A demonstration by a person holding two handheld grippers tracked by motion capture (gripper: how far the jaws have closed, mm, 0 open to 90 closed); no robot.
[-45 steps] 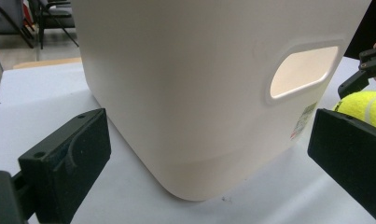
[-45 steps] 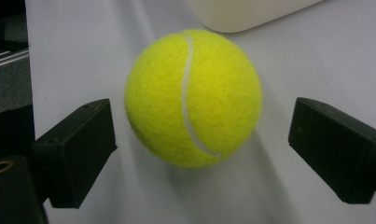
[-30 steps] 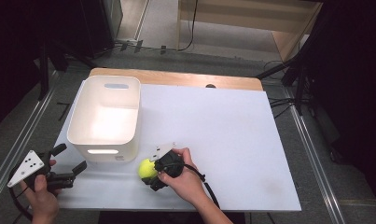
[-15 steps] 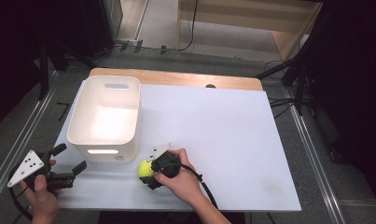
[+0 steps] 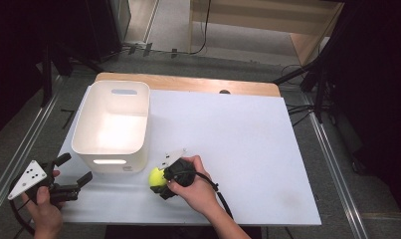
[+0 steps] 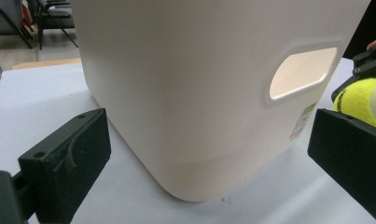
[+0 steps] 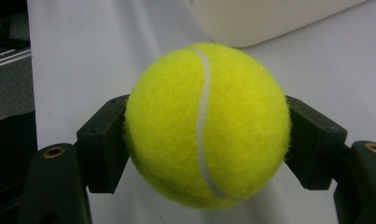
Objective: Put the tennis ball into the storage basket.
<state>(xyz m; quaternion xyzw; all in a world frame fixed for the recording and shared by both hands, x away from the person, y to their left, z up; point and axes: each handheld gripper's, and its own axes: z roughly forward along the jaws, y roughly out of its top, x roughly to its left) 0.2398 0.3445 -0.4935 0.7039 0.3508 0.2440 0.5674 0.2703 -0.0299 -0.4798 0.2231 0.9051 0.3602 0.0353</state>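
Note:
A yellow tennis ball point(image 5: 157, 177) point(image 7: 206, 126) lies near the white table's front edge, just in front of the white bin point(image 5: 111, 158). My right gripper point(image 5: 159, 182) point(image 7: 206, 140) is shut on it. Its jaws have just been closing, and both black pads now press the ball's sides. My left gripper point(image 5: 74, 168) point(image 6: 209, 156) hangs open at the table's front left corner with nothing between its jaws. It faces the bin's point(image 6: 185, 93) front wall. The ball point(image 6: 363, 100) peeks past its right jaw.
The bin is tall, with a handle slot point(image 6: 302, 72) in its near wall, and stands on the table's left half. The white tabletop point(image 5: 248, 139) stretches bare to the right. A wooden strip point(image 5: 188, 83) runs along its far edge, and metal rails flank both sides.
The right gripper's jaws have closed onto the tennis ball, and the hand shifted only slightly. The left gripper has stayed in place.

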